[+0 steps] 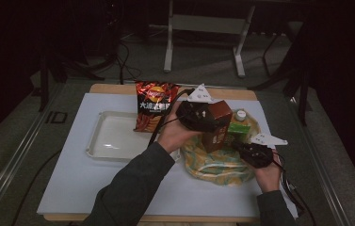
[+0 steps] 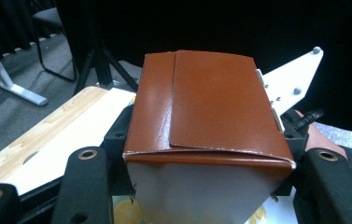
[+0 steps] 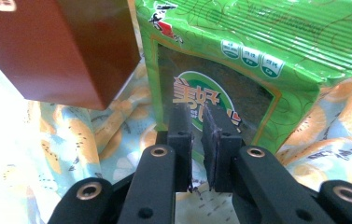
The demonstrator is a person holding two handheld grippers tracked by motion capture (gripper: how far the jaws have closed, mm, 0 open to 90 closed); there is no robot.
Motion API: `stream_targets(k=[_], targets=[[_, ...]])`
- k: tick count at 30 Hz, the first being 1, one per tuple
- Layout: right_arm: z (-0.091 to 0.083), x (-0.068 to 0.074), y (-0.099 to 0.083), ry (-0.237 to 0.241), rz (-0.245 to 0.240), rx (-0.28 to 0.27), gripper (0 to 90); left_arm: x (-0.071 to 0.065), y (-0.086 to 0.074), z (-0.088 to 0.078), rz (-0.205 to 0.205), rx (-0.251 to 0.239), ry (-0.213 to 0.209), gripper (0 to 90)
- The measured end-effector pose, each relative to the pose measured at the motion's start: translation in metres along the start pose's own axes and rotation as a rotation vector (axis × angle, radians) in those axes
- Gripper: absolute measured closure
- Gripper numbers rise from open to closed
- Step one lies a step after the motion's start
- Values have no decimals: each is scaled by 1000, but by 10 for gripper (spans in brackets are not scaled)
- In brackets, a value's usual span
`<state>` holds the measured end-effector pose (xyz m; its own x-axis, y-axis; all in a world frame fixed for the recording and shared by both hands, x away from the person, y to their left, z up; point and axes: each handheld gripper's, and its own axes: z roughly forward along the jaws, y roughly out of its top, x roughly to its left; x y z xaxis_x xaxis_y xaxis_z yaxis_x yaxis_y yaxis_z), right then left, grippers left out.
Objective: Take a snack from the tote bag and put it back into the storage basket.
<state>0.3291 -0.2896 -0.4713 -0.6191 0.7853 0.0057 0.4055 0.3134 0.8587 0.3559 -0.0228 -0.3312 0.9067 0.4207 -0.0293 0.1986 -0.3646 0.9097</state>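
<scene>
Left claw (image 1: 211, 118) clamped across brown carton (image 2: 211, 112), upright, lifted above patterned cloth bag (image 1: 215, 165). Right claw (image 3: 198, 125) nearly pressed together, apparently pinching bag fabric just below green packet (image 3: 267, 51). White tray (image 1: 100, 141) left of carton; left hand nearer.

The red chip bag (image 1: 154, 106) bears white Chinese characters (too blurred to read).

We count one brown carton (image 1: 219, 118), one green packet (image 1: 238, 127), one red crisp bag (image 1: 153, 105), one bottle cap (image 1: 241, 113), one patterned cloth bag (image 1: 217, 165), one white tray (image 1: 111, 136), one table (image 1: 76, 174), and two grippers, the left gripper (image 1: 208, 116) and the right gripper (image 1: 241, 147).
</scene>
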Motion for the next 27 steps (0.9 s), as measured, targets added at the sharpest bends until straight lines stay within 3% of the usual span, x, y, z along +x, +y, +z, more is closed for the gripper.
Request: stream_targets(k=[16, 27], targets=[[0, 3, -2, 26, -8, 11, 812, -2, 1, -15, 1, 0, -20, 424], [-2, 5, -4, 27, -12, 11, 767, -1, -6, -28, 9, 26, -24, 424]])
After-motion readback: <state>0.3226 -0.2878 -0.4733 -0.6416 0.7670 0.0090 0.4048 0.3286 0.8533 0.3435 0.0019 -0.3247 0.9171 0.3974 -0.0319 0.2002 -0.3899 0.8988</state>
